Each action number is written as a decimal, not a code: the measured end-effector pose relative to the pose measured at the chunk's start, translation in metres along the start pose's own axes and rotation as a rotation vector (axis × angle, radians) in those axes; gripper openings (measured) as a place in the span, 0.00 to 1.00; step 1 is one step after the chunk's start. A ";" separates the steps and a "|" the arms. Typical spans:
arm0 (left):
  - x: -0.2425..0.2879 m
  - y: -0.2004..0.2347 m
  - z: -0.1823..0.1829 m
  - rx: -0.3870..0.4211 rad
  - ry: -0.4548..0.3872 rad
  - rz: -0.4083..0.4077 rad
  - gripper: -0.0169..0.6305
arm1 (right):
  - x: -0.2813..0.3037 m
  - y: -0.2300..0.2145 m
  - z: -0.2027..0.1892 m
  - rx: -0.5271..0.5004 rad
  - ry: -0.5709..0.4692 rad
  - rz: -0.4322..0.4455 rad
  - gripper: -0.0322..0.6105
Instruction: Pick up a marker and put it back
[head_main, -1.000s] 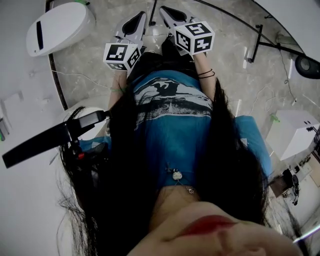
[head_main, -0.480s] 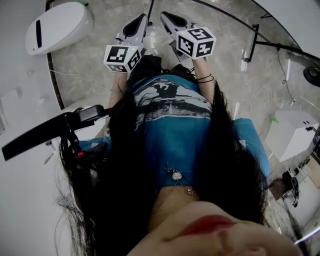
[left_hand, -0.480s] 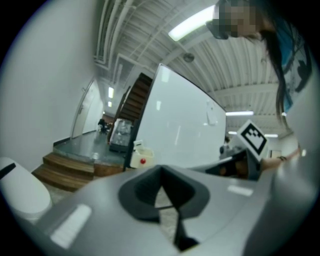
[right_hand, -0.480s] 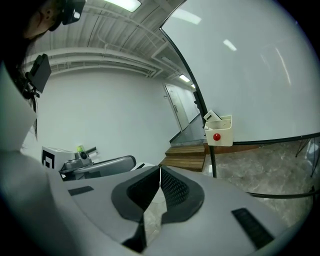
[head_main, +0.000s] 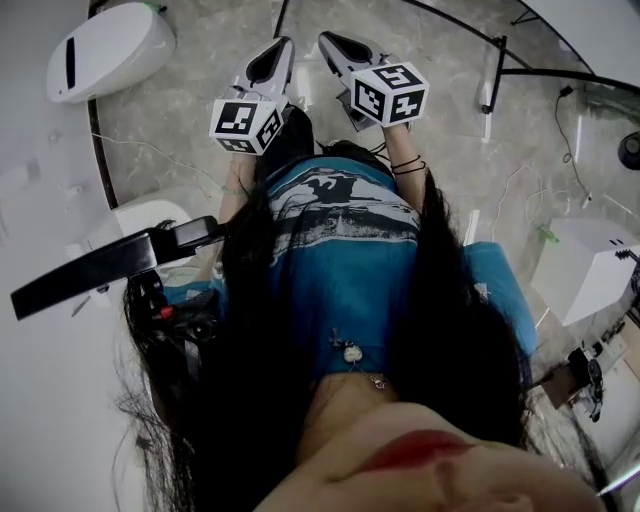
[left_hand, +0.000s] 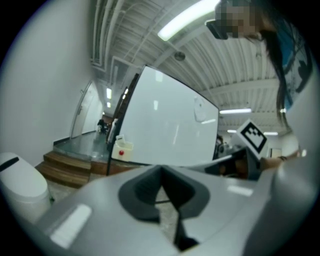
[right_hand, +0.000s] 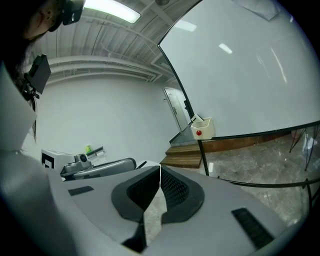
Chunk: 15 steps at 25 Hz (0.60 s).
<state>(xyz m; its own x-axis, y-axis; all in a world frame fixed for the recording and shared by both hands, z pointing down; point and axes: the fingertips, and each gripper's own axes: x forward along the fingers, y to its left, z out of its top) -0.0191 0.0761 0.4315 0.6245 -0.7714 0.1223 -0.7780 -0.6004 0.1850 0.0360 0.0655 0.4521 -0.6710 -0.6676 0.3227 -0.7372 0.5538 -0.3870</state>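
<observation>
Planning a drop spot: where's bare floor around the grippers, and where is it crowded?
Bare marble floor lies between the white rounded unit and the left gripper. Right of the right gripper, black stand legs and a white box crowd it.

My left gripper (head_main: 281, 48) sits just left of my right gripper (head_main: 328, 42). Ahead of both stands a whiteboard (right_hand: 250, 75), with a small box (right_hand: 202, 127) on its frame and steps (right_hand: 182, 152) behind it, I think. Well left of my left gripper, a rounded unit (head_main: 108, 52) rests on the floor (head_main: 200, 120).
</observation>
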 end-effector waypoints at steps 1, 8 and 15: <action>-0.006 -0.017 -0.006 0.000 0.003 0.002 0.03 | -0.014 0.001 -0.008 0.004 -0.001 0.006 0.07; -0.058 -0.107 -0.053 -0.018 0.036 0.033 0.03 | -0.093 0.024 -0.065 0.013 0.025 0.055 0.07; -0.109 -0.152 -0.058 0.009 0.023 0.061 0.03 | -0.144 0.058 -0.097 0.039 0.014 0.091 0.07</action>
<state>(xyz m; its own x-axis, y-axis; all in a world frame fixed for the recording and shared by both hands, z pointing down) 0.0354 0.2640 0.4461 0.5771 -0.8016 0.1560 -0.8152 -0.5542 0.1680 0.0818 0.2420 0.4667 -0.7360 -0.6087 0.2965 -0.6700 0.5918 -0.4482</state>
